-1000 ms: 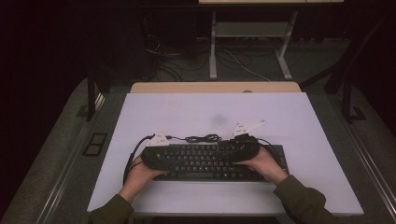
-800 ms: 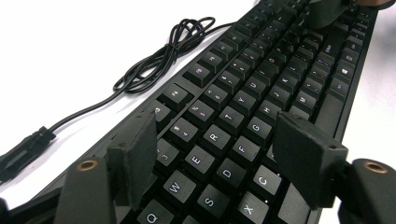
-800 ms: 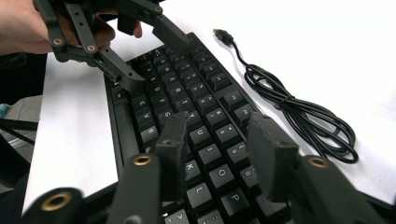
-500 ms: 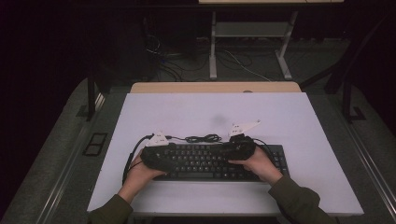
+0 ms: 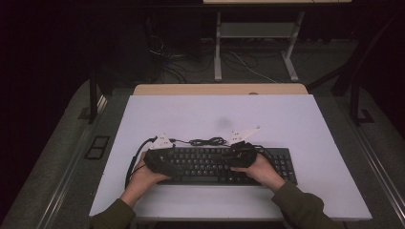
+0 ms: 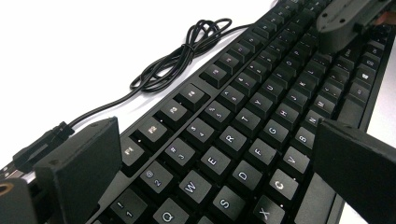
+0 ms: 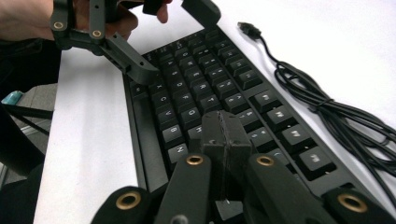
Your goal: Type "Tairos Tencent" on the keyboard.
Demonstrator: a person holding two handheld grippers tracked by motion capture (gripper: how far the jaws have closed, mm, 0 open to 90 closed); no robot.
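Your left gripper (image 6: pixel 219 172) is spread wide across the keyboard's (image 5: pixel 215 164) left end; your right gripper (image 7: pixel 223 135) is pressed closed above the middle keys. The keyboard lies along the bench's (image 5: pixel 296 119) near edge, its cable (image 5: pixel 207 141) coiled just behind, bare white beyond, dark floor around

1. The high view looks forward and down from above the person's side – far enough off to take in the whole table (image 5: pixel 296 119) and the floor behind it.
2. The left gripper view sits low and close over the keyboard (image 6: pixel 243 140), facing along its key rows toward the right gripper (image 6: pixel 348 21).
3. The right gripper view is equally near, facing back along the keyboard toward the left gripper (image 7: pixel 175 39).
4. All three share the keyboard and its coiled cable (image 5: pixel 207 141) – seen from opposite ends by the gripper views.
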